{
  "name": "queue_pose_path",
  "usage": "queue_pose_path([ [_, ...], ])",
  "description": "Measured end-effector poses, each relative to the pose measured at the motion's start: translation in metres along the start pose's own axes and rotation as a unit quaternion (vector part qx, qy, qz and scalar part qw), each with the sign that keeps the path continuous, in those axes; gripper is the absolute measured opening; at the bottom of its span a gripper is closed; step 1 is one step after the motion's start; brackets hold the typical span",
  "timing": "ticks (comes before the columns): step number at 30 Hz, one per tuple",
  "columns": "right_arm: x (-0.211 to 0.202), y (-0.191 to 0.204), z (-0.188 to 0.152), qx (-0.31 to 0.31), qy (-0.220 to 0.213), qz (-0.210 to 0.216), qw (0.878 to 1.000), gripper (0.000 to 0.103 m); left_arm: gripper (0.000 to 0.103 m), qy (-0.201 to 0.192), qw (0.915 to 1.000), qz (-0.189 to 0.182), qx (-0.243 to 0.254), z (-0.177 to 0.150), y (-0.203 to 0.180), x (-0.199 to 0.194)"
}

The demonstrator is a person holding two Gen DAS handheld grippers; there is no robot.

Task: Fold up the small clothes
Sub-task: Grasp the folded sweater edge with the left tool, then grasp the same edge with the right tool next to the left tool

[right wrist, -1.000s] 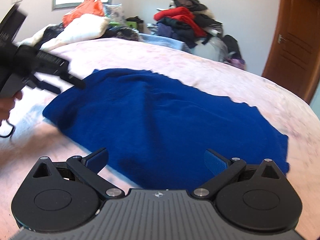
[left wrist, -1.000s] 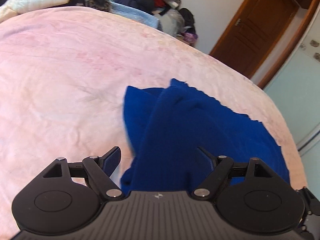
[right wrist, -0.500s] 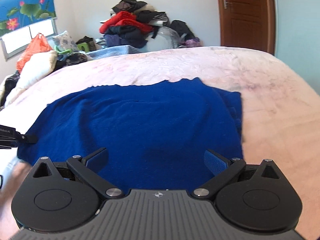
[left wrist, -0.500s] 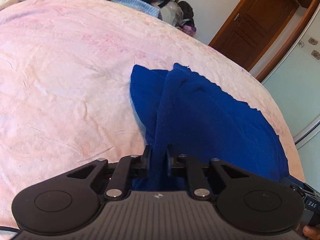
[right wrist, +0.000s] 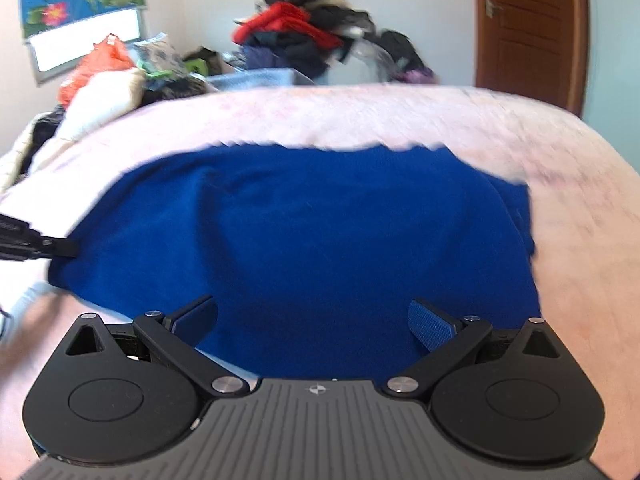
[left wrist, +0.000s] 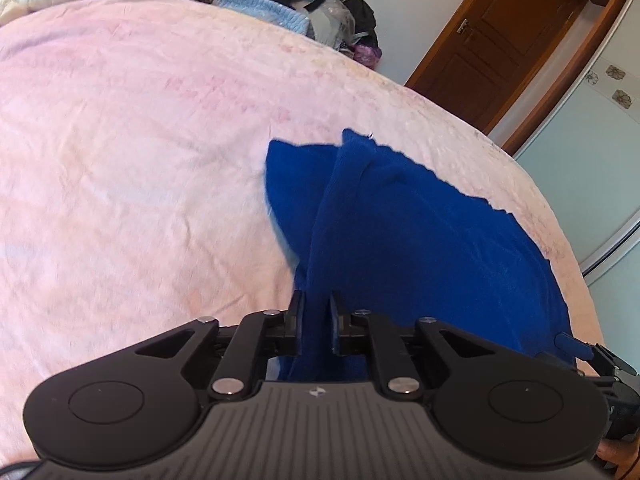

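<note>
A blue knitted garment [right wrist: 304, 224] was spread on the pink bedspread [left wrist: 132, 152], one edge already doubled over. It was judged soft, light and limp, likely to sag and drag unless taken at edges or corners. A bunched edge was pinched between the nearly closed fingers of the left gripper [left wrist: 316, 326], held low over the bed and pointed along the fabric. The right gripper [right wrist: 314, 320] was held wide apart with nothing in it, poised just above the near hem, where a second hold seemed best.
</note>
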State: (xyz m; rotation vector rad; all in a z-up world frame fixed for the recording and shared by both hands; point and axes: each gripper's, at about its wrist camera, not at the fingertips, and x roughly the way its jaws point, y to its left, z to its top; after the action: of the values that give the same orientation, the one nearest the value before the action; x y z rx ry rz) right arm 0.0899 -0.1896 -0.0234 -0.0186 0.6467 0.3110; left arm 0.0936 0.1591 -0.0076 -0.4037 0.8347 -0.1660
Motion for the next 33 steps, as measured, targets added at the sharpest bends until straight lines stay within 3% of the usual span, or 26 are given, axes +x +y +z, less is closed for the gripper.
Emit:
queue_pose_path([
  [2,0.002,0.017,0.004,-0.033,-0.001,0.012,0.999,0.102,0.044,-0.006,1.0,-0.007,-0.005,0.011,-0.001,0.003],
  [3,0.005,0.028,0.007,-0.053,-0.001,0.016,0.998,0.102,0.067,-0.015,0.9998,-0.011,-0.01,0.015,-0.001,0.004],
  [4,0.007,0.038,0.007,-0.073,-0.001,0.018,0.997,0.102,0.08,-0.027,0.9995,-0.013,-0.014,0.02,-0.001,0.005],
  [7,0.01,0.075,0.003,-0.145,0.0,0.025,0.989,0.102,0.081,-0.029,0.9991,-0.017,-0.025,0.033,0.002,0.015],
  [13,0.012,0.142,-0.019,-0.291,0.007,0.0,0.957,0.102,0.081,0.04,0.9917,-0.073,-0.098,0.055,0.023,0.057],
  [17,0.016,0.162,-0.027,-0.321,-0.006,-0.025,0.947,0.102,0.082,0.047,0.9829,-0.118,-0.133,0.065,0.034,0.077],
  [19,0.019,0.168,-0.028,-0.326,-0.01,-0.033,0.945,0.102,0.085,0.051,0.9747,-0.143,-0.165,0.072,0.043,0.086],
  [24,0.035,0.184,-0.023,-0.34,-0.031,-0.05,0.939,0.102,0.085,0.061,0.9615,-0.175,-0.203,0.088,0.052,0.108],
  [33,0.063,0.202,-0.016,-0.356,-0.071,-0.081,0.928,0.1,0.085,0.074,0.9819,-0.138,-0.106,0.111,0.019,0.126],
])
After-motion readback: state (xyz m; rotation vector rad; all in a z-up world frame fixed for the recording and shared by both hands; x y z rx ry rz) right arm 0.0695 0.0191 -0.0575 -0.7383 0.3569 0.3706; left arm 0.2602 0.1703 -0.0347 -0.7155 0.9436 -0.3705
